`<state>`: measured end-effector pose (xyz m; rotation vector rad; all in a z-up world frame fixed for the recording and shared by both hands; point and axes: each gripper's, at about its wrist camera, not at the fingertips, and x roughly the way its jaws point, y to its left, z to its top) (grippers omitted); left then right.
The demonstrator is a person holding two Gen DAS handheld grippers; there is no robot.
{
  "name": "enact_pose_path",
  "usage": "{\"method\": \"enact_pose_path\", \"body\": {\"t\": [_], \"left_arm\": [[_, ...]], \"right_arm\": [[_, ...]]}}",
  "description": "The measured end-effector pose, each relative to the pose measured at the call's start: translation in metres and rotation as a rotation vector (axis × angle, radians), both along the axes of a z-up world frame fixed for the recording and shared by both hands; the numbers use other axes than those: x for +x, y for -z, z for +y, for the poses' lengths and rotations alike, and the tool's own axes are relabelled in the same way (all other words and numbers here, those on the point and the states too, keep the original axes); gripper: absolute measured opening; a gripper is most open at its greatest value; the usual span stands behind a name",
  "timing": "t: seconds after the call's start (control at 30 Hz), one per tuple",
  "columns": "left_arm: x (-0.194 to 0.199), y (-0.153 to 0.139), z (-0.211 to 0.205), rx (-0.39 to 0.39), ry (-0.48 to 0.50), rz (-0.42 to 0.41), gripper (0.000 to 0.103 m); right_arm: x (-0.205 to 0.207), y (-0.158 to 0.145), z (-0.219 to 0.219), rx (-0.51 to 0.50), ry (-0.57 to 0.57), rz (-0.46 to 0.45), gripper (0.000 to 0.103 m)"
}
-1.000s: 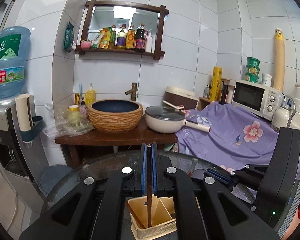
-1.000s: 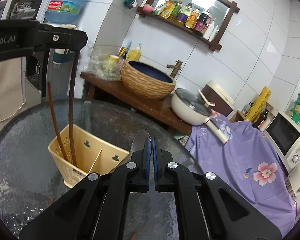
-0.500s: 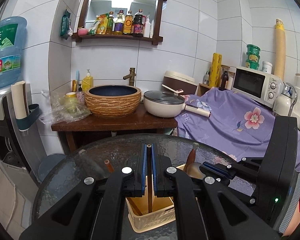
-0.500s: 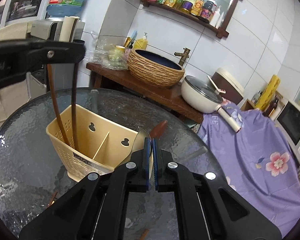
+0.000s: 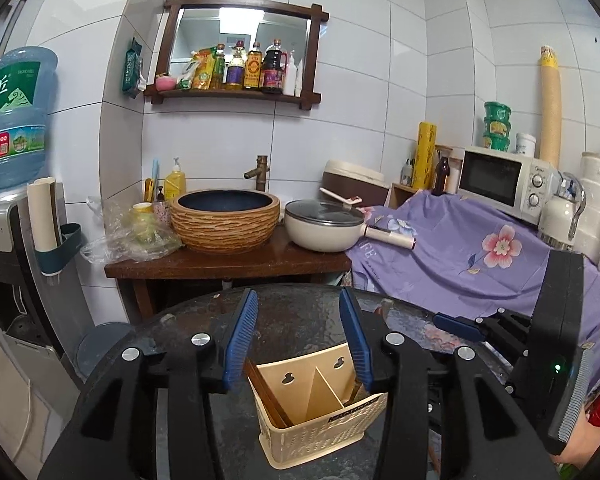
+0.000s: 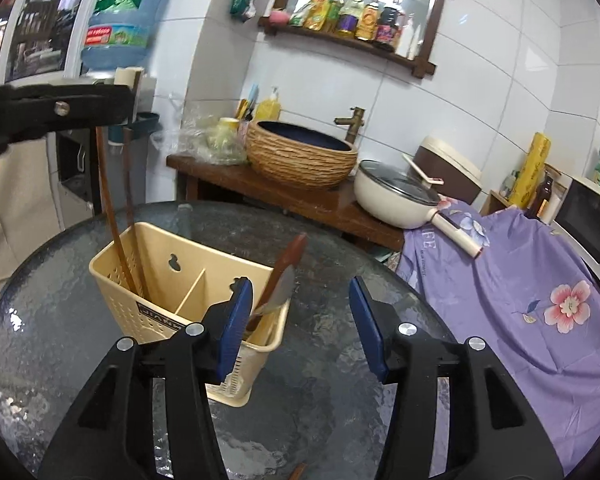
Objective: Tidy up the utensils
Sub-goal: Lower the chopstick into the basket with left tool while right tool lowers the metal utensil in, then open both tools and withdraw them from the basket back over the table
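Utensils: two dark wooden chopsticks (image 6: 118, 216) in left compartment, brown-handled knife (image 6: 278, 286) in right compartment of cream perforated plastic holder (image 6: 168, 300) on round glass bench (image 6: 340, 380) | left tool (image 5: 298, 340), right tool (image 6: 300, 320) both opening, nothing between | remaining: brown stick (image 6: 298, 470) at bench's near edge, likely.

Two chopsticks (image 6: 112, 216) and one knife (image 6: 278, 288) stand in one two-compartment caddy (image 6: 160, 280); two claws (image 6: 298, 320) are in view.

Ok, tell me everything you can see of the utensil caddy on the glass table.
The utensil caddy is cream perforated plastic, upright on the glass table, with a divider forming two compartments and two cutouts in its back wall. Two dark chopsticks stand in one compartment; a wooden-handled utensil leans in the other. Neither gripper touches it.
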<state>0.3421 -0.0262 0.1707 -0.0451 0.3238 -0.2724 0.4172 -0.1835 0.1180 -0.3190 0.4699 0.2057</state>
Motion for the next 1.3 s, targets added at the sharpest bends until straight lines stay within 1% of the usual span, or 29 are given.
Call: {"method": "enact_pose_path", "body": {"t": [0.03, 0.1, 0.17, 0.2, 0.23, 0.27, 0.3, 0.37, 0.43, 0.5, 0.6, 0.73, 0.83, 0.9, 0.97, 1.1, 1.13, 1.2, 1.3], "left_arm": [[-0.005, -0.002, 0.004, -0.019, 0.004, -0.009, 0.047], [-0.016, -0.004, 0.01, -0.048, 0.008, -0.026, 0.055], [-0.029, -0.001, 0.014, -0.067, 0.011, -0.034, 0.06], [-0.037, 0.003, 0.016, -0.072, 0.008, -0.028, 0.064], [-0.046, 0.008, 0.017, -0.073, 0.008, -0.018, 0.067], [-0.051, 0.012, 0.017, -0.072, 0.012, -0.01, 0.072], [-0.06, 0.018, 0.017, -0.069, 0.024, 0.006, 0.08], [-0.079, 0.032, 0.015, -0.049, 0.043, 0.041, 0.088], [-0.095, 0.044, 0.013, -0.022, 0.05, 0.06, 0.092], [-0.115, 0.061, 0.009, 0.023, 0.051, 0.083, 0.095], [-0.14, 0.084, 0.006, 0.064, 0.041, 0.103, 0.096], [-0.167, 0.113, 0.0, 0.108, 0.037, 0.126, 0.096], [-0.18, 0.131, -0.004, 0.125, 0.057, 0.172, 0.096], [-0.187, 0.142, -0.003, 0.118, 0.055, 0.205, 0.096], [-0.194, 0.152, -0.002, 0.118, 0.051, 0.227, 0.095], [-0.213, 0.17, -0.009, 0.17, 0.05, 0.256, 0.093], [-0.218, 0.174, -0.01, 0.173, 0.059, 0.262, 0.092], [-0.226, 0.183, -0.011, 0.177, 0.068, 0.281, 0.087], [-0.235, 0.192, -0.012, 0.173, 0.07, 0.301, 0.084]], "right_arm": [[-0.002, 0.0, -0.003, 0.014, 0.001, 0.006, 0.05], [-0.008, 0.0, -0.008, 0.033, 0.003, 0.008, 0.052], [-0.019, 0.001, -0.016, 0.061, 0.004, 0.002, 0.053], [-0.023, 0.002, -0.02, 0.073, 0.009, 0.006, 0.053], [-0.029, 0.004, -0.025, 0.095, 0.017, 0.021, 0.053], [-0.034, 0.007, -0.028, 0.112, 0.017, 0.04, 0.053], [-0.042, 0.011, -0.032, 0.128, 0.015, 0.064, 0.053], [-0.055, 0.019, -0.036, 0.125, 0.024, 0.078, 0.053], [-0.074, 0.031, -0.036, 0.098, 0.014, 0.088, 0.053], [-0.092, 0.043, -0.034, 0.066, 0.003, 0.105, 0.053], [-0.125, 0.063, -0.036, 0.043, 0.001, 0.143, 0.053], [-0.161, 0.082, -0.039, 0.034, -0.001, 0.185, 0.053], [-0.184, 0.094, -0.039, 0.016, -0.005, 0.211, 0.053], [-0.199, 0.102, -0.041, 0.021, -0.01, 0.236, 0.053], [-0.207, 0.109, -0.045, 0.028, 0.001, 0.259, 0.053], [-0.223, 0.122, -0.052, 0.045, 0.015, 0.297, 0.053], [-0.226, 0.126, -0.053, 0.046, 0.014, 0.307, 0.053], [-0.233, 0.131, -0.055, 0.045, 0.024, 0.315, 0.053], [-0.242, 0.138, -0.058, 0.061, 0.032, 0.326, 0.053]]}}
